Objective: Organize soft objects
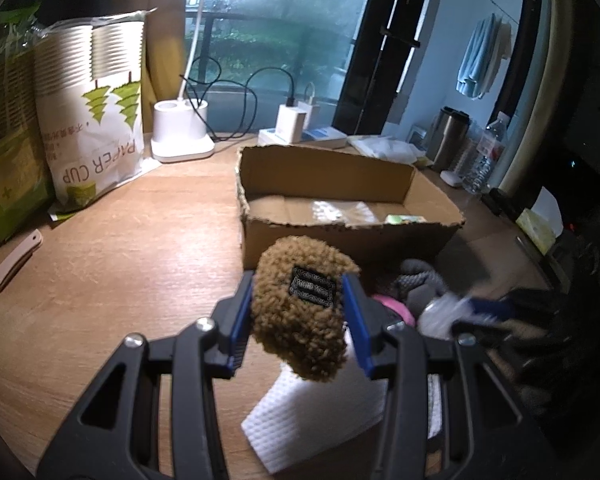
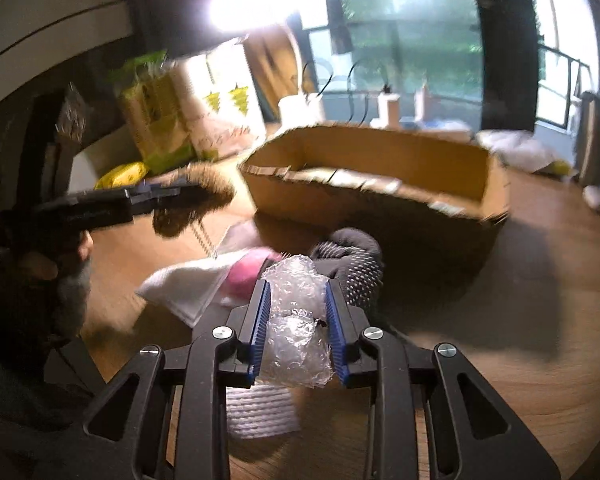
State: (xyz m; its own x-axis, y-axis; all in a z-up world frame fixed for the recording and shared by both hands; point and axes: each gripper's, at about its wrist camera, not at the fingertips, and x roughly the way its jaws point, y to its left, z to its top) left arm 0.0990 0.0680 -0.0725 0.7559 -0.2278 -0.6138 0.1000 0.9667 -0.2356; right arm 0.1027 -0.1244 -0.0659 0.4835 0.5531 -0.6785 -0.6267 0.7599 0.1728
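Note:
My left gripper [image 1: 298, 292] is shut on a brown fuzzy pouch [image 1: 300, 320] with a black label, held above the wooden table in front of an open cardboard box [image 1: 340, 236]. My right gripper [image 2: 296, 300] is shut on a wad of clear bubble wrap [image 2: 296, 328]. Beneath lie a white cloth [image 1: 320, 412], a pink soft item [image 2: 246, 276] and a grey dotted glove [image 2: 360, 268]. The box [image 2: 380, 160] stands just beyond them. The left gripper with the brown pouch [image 2: 192, 200] shows blurred at the left of the right wrist view.
A bag of paper cups [image 1: 96, 112] and a white lamp base [image 1: 182, 132] stand at the back left. A pink knife [image 1: 16, 260] lies at the far left. Chargers [image 1: 296, 120], a steel mug [image 1: 450, 136] and water bottle [image 1: 486, 152] stand behind the box.

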